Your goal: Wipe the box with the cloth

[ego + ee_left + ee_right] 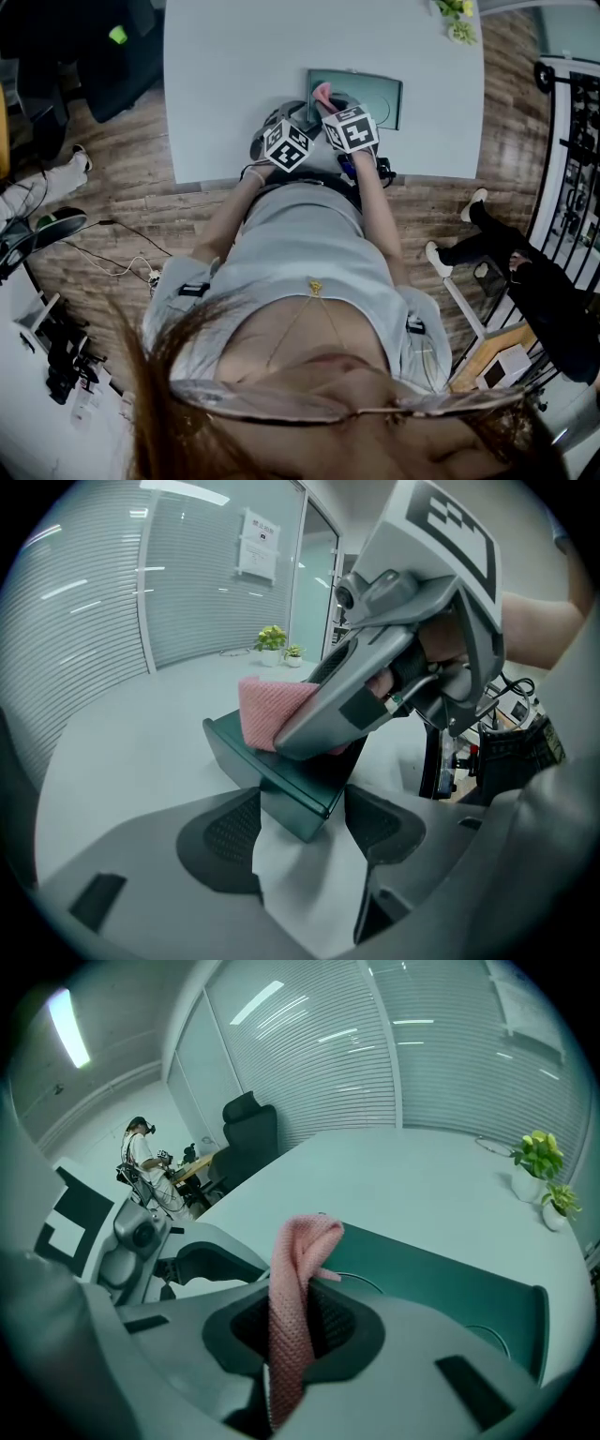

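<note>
As hand-held gripper pinches cloth, box lies beneath.

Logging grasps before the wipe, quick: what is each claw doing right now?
Left claw: closed on a corner of the dark green flat box.
Right claw: closed on the pink knitted cloth.

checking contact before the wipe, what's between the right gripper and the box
The pink cloth, pinched in the right gripper, lies between it and the box. The left gripper view shows it against the box top.
</note>
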`<state>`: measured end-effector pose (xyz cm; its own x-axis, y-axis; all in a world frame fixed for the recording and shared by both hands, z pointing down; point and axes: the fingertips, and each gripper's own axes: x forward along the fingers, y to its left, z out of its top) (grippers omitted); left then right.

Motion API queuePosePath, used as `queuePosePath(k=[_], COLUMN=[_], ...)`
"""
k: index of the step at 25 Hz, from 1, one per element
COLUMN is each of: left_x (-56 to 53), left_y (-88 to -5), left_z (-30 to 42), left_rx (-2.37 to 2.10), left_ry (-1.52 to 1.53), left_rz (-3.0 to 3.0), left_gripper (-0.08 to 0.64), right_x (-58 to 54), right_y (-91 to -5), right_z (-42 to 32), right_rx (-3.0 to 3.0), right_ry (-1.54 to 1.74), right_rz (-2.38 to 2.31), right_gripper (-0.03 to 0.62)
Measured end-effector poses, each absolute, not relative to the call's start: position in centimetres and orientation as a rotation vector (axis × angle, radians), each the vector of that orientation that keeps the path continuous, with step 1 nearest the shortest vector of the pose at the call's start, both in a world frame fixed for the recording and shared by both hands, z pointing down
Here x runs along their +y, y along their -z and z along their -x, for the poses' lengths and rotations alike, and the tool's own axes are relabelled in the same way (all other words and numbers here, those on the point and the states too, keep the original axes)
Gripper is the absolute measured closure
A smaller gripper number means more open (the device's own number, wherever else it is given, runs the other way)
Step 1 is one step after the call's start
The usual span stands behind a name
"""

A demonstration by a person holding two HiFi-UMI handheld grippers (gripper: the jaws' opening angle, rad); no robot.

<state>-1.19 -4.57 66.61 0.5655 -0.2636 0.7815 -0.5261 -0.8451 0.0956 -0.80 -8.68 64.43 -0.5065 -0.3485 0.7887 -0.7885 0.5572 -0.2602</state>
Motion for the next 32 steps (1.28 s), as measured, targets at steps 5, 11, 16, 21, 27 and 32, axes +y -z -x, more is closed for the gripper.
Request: queuePosePath(k=[5, 11, 16, 21, 27, 32], left_x=[-4.6, -4.6, -4.7, -4.8, -4.8, -4.9], left_y=[-66.6, -66.6, -66.6, -66.6, -66.5, -66.6], left_z=[1.2, 1.2, 1.1, 1.1, 1.2, 1.2], left_rx=[-0.651, -0.655, -0.657, -0.663, -0.661, -0.657], left_ry=[-1.162, -1.165, -1.163, -1.16, -1.166, -1.172], left_rz=[-2.485, -2.481, -2.487, -2.485, -2.483, -2.48], left_gripper=[0.263, 0.264, 0.262, 0.264, 0.264, 0.264], right_x=[-8.4, -8.3, -8.5, -8.7, -7.6, -6.2], right_y=[-64.3, -64.4, -63.6, -62.0, -61.5, -62.5], right_z=[1.6, 1.5, -0.4, -3.9, -9.6, -13.8], right_rx=[-2.105, -2.107, -2.095, -2.101, -2.011, -1.911], right_ry=[-0.809, -0.785, -0.743, -0.738, -0.753, -0.798], right_rz=[-0.886, -0.886, -0.947, -1.055, -1.185, -1.276], right_gripper=[0.549, 0.548, 0.548, 0.548, 0.548, 0.548])
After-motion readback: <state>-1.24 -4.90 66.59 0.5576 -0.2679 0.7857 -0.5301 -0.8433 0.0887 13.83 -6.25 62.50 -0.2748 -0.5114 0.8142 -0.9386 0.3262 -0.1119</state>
